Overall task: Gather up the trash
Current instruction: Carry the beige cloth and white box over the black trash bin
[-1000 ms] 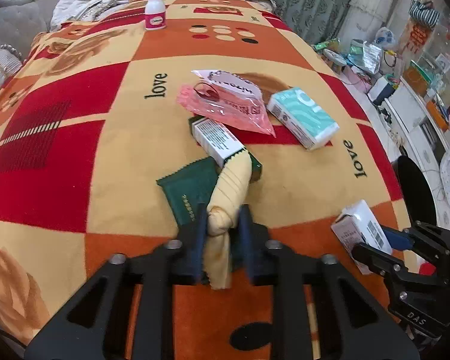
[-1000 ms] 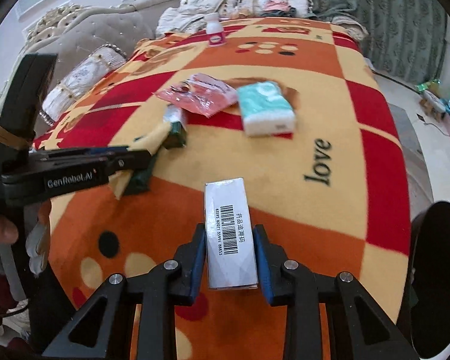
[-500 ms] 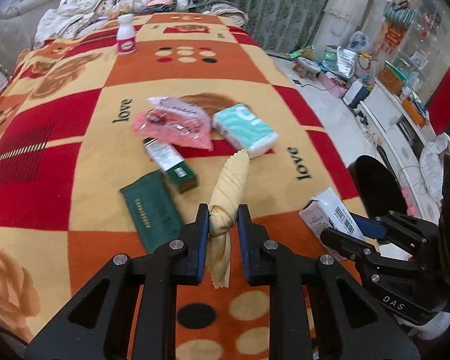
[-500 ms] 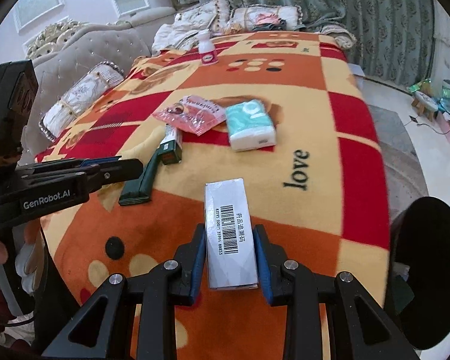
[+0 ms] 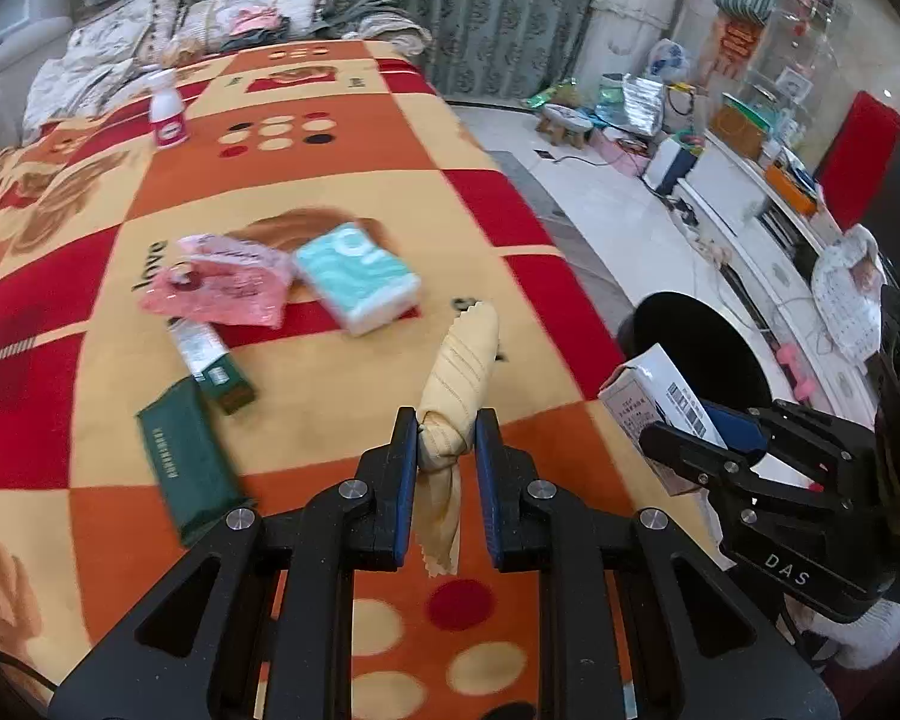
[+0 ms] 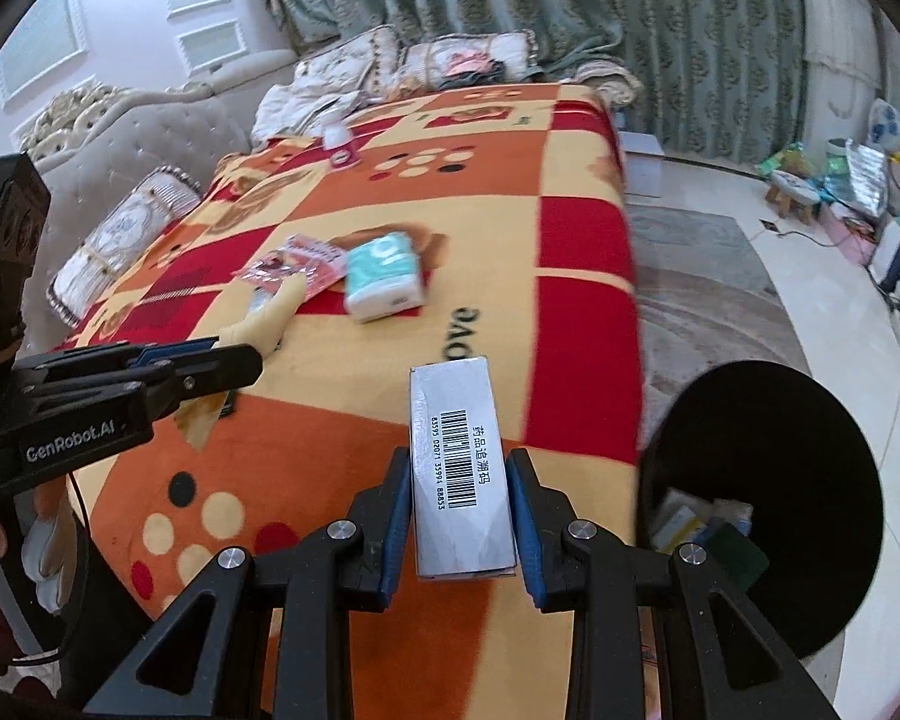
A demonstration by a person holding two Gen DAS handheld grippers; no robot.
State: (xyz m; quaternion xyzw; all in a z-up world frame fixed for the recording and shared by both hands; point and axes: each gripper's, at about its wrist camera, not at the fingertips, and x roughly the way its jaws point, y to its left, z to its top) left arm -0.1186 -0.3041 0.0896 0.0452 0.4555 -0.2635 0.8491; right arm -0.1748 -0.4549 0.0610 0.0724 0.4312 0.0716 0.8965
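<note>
My left gripper [image 5: 446, 441] is shut on a twisted yellow wrapper [image 5: 459, 372], held above the patterned blanket [image 5: 306, 192]. In the right wrist view my right gripper [image 6: 457, 474] is shut on a white medicine box [image 6: 457, 468] with a barcode, lifted over the blanket's near edge. That box [image 5: 660, 396] also shows at the right of the left wrist view. A black trash bin [image 6: 810, 468] stands on the floor to the right, with some packets inside. Still on the blanket lie a pink bag [image 5: 222, 288], a teal tissue pack [image 5: 360, 276], a small white-green box [image 5: 210, 363] and a dark green packet [image 5: 183, 456].
A white bottle with a pink label [image 5: 167, 111] stands at the blanket's far end, near cushions [image 5: 168, 30]. A grey sofa [image 6: 168, 138] runs along the left. Clutter and a low white cabinet [image 5: 744, 204] line the floor at the right.
Both grippers have lifted and swung right toward the bin with their loads. The yellow wrapper has left the green packet and the small box. The bin now shows larger in both views.
</note>
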